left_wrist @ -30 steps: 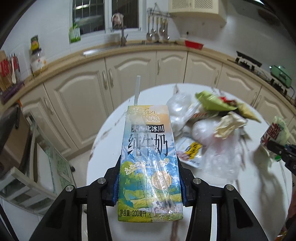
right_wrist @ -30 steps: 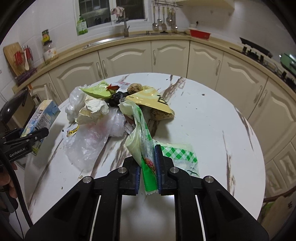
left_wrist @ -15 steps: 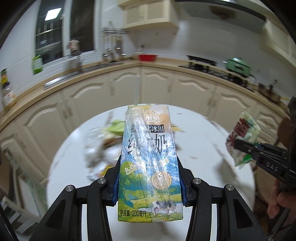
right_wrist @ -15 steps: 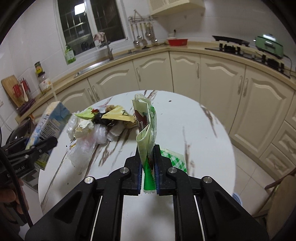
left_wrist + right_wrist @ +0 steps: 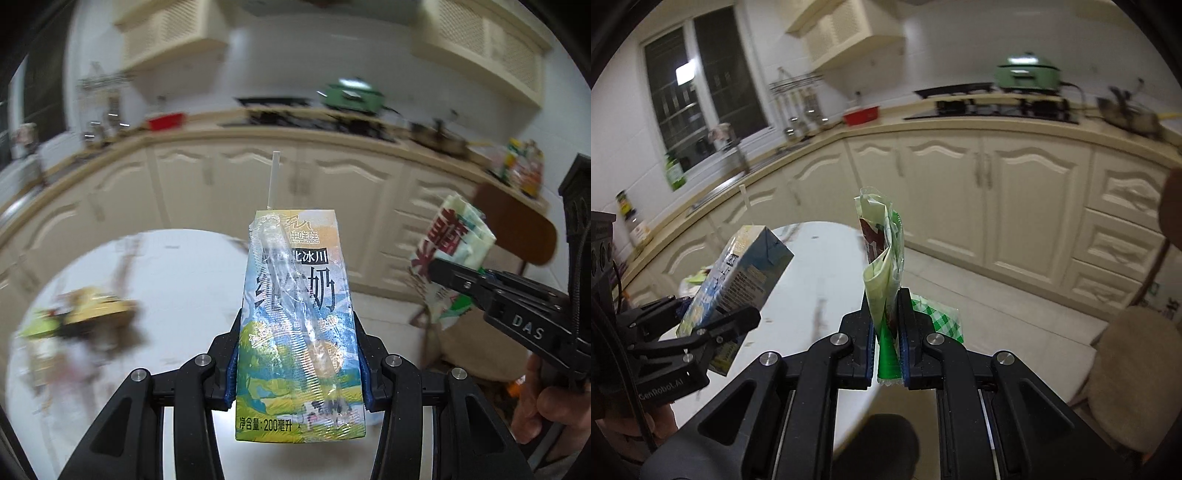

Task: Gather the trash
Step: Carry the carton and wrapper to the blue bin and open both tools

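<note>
Trash was in both your grippers and clear of the round table (image 5: 177, 280): your left gripper (image 5: 297, 363) had its jaws partway apart and clamped on the sides of an upright milk carton (image 5: 299, 317) with a straw (image 5: 274, 181) sticking out of its top. Your right gripper (image 5: 888, 349) was pinched almost fully closed on a crumpled green wrapper (image 5: 882, 258), held up over the table's near edge. More litter (image 5: 85, 314) lay blurred at the table's left edge.
</note>
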Tool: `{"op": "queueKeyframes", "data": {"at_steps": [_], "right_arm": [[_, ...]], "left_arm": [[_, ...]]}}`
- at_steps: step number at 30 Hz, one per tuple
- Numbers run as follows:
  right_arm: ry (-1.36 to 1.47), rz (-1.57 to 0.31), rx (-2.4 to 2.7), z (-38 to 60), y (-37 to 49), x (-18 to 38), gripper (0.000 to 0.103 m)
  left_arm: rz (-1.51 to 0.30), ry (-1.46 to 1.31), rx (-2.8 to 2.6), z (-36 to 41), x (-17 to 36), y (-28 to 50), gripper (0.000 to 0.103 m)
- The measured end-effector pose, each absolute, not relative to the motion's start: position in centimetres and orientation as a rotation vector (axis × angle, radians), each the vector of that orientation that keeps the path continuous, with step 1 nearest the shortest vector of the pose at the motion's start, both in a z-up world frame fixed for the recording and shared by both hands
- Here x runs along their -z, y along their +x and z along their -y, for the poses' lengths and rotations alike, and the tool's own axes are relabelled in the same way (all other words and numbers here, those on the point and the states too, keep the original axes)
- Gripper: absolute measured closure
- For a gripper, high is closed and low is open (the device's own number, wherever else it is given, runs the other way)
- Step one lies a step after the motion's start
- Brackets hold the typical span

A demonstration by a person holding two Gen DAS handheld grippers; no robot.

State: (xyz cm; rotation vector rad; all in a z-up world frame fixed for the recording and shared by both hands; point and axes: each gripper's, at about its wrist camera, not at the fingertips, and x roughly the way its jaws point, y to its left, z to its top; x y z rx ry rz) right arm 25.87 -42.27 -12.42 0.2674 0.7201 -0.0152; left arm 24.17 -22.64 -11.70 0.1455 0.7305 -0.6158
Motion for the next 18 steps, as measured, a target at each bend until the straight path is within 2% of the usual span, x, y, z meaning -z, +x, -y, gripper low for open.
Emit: {"op": "queueKeyframes", "data": {"at_steps": [7,18], "right_arm": [[0.388,-0.835,0.142,50.7,25.4,18.8,0.093],[0.683,-1.037,0.169,60.4,25.8,34.6,0.092]], "left_arm": [[-0.948,0.213,0.781,31.2,18.0,27.1,0.059],[-1.239,0.378,0.744,41.2,29.4,35.9,0.058]]}}
